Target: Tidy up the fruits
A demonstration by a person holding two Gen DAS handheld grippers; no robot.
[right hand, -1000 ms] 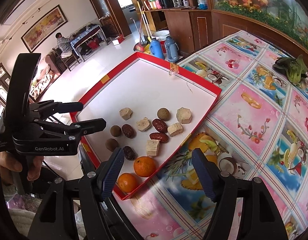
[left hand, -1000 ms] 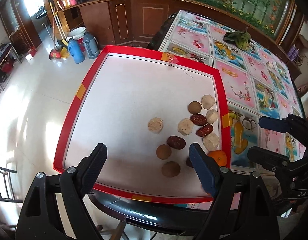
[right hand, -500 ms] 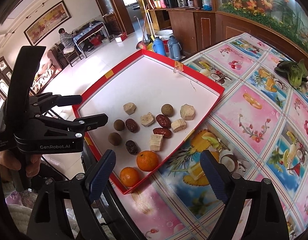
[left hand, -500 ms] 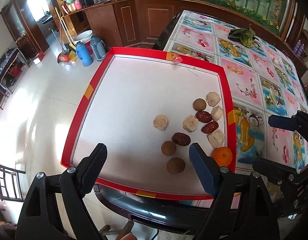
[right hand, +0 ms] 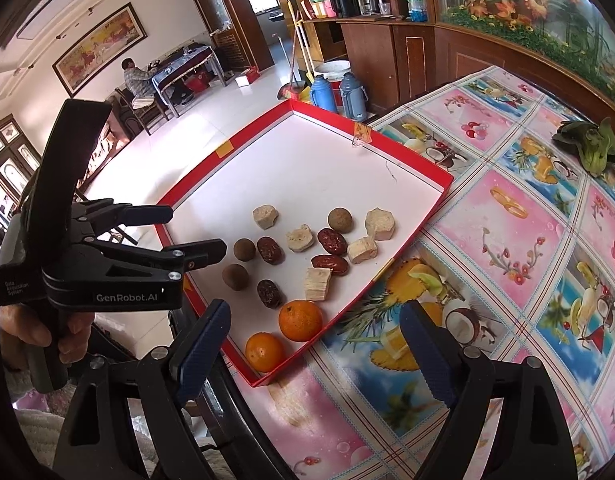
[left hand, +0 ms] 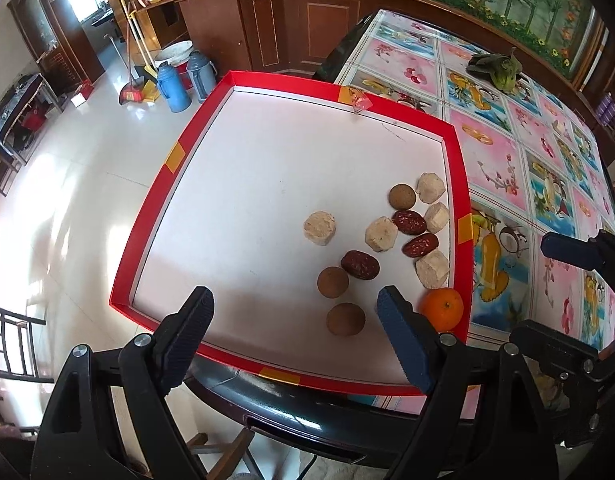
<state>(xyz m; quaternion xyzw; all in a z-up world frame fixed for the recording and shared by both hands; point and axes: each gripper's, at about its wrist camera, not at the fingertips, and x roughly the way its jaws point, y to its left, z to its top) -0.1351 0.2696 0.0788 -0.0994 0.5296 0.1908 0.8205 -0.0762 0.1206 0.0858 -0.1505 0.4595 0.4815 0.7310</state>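
Note:
A red-rimmed white tray (left hand: 155, 208) (right hand: 435, 208) lies on the table's near left corner. In its near right part lie several pale chunks (left hand: 320, 227) (right hand: 380, 223), red dates (left hand: 360, 265) (right hand: 332, 240), round brown fruits (left hand: 345, 319) (right hand: 340, 220) and two oranges (right hand: 300, 320) (right hand: 264, 351); one orange (left hand: 443, 308) shows in the left wrist view. My left gripper (left hand: 295, 340) (right hand: 187, 232) is open and empty above the tray's near edge. My right gripper (right hand: 315, 354) (left hand: 563, 280) is open and empty, near the oranges at the tray's near corner.
A fruit-patterned tablecloth (right hand: 527, 240) covers the table right of the tray. A leafy green vegetable (left hand: 497, 70) (right hand: 587, 144) lies at the far side. Two thermos flasks (left hand: 175, 86) and a broom stand on the floor beyond. A person sits far off (right hand: 136, 78).
Both grippers have drawn back and up a little from the tray, so the fruits look smaller. Nothing in the tray has moved.

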